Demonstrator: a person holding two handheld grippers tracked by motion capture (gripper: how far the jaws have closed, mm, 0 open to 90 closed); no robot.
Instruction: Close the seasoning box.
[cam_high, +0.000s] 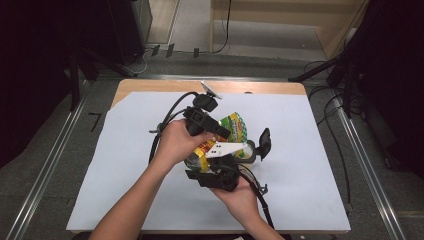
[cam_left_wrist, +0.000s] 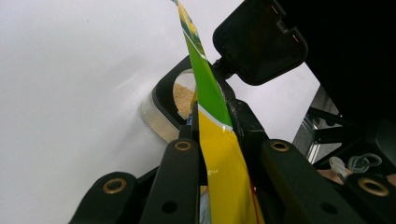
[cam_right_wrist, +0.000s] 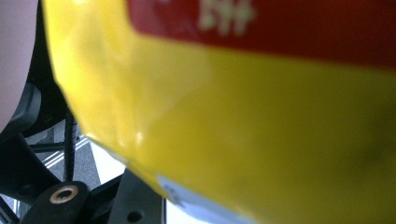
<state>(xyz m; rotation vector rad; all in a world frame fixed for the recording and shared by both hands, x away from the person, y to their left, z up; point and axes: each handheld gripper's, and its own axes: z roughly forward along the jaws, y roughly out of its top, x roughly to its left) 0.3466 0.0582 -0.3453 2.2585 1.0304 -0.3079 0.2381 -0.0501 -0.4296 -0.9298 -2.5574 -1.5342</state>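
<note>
A yellow and green pouch (cam_high: 235, 126) hangs over the middle of the table, and my left gripper (cam_high: 221, 132) is shut on its edge. In the left gripper view the pouch (cam_left_wrist: 219, 154) is pinched flat between the jaws of the left gripper (cam_left_wrist: 215, 112). Below it is a clear container (cam_left_wrist: 161, 119) holding tan granules, its black lid (cam_left_wrist: 259, 39) flipped open. My right gripper (cam_high: 225, 161) comes up from below and looks clamped on that container (cam_high: 248, 151), whose lid (cam_high: 264, 142) sticks out to the right. In the right gripper view the pouch (cam_right_wrist: 233, 140) hides the jaw tips.
A white sheet (cam_high: 310, 175) covers the wooden table (cam_high: 150, 86). Black cables trail from both grippers toward the near edge. Metal rails run along both sides of the table, and dark stands and cables sit on the floor behind it.
</note>
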